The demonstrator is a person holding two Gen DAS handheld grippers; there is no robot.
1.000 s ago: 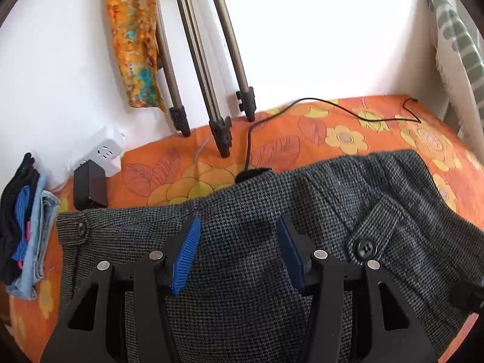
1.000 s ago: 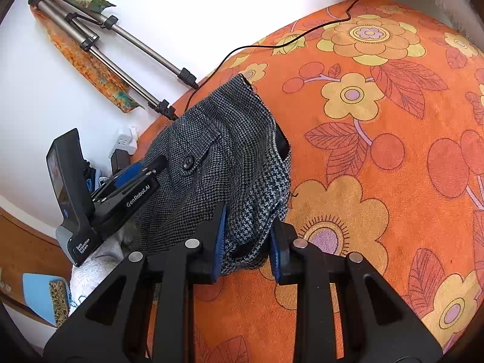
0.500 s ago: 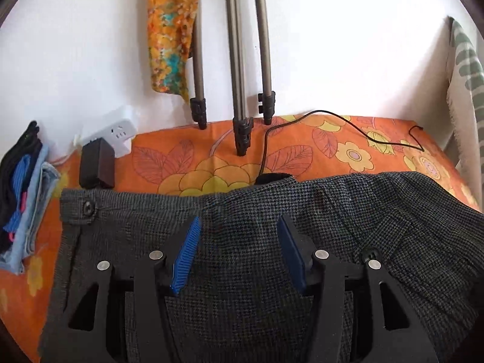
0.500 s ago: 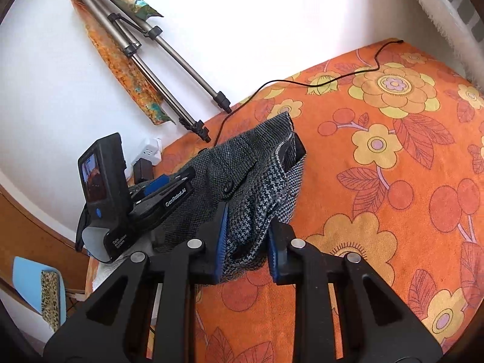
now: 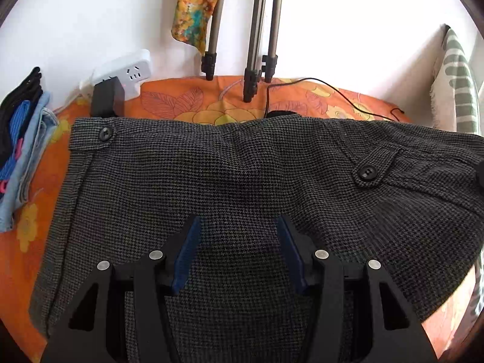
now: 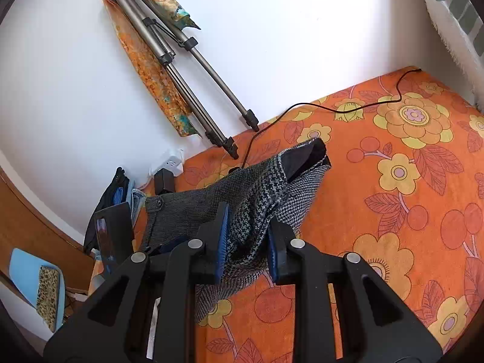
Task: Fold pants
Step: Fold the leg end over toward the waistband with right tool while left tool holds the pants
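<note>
Left gripper: the left gripper [image 5: 239, 248] sits over the pants, its blue-padded fingers [image 5: 186, 251] spread wide with flat cloth showing between them; nothing is pinched.
Right gripper: the right gripper [image 6: 246, 242] is closed on a bunched fold of the pants, the cloth squeezed between its blue ribbed pads and lifted off the bedspread.
Pants, left wrist view: the pants [image 5: 242, 181] lie spread across the view directly under and ahead of the left gripper, waistband toward the wall, running from the left edge to the far right.
Pants, right wrist view: the pants [image 6: 257, 190] rise from the pads in a peaked fold, the dark lining showing at the top, the rest trailing down to the left.
Pants fabric: dark grey woven houndstooth, coarse and matte, with two buttoned tabs carrying round black buttons [image 5: 366, 172].
Bedspread: the bedspread [image 6: 408, 181] is orange cloth printed with large yellow flowers, red leaves and round red fruits.
Folded clothes: a stack of folded clothes [image 5: 21, 151] in black, blue and pale denim lies just left of the pants.
Power strip: a white power strip [image 5: 127, 72] with a black adapter [image 5: 107, 96] plugged in rests at the wall, just beyond the waistband.
Cable: a thin black cable [image 6: 332, 107] snakes across the bedspread behind the pants.
Tripod: a folded metal tripod [image 6: 181, 69] with tubular grey legs leans on the white wall.
Scarf: an orange patterned scarf [image 6: 151, 69] hangs from the tripod.
</note>
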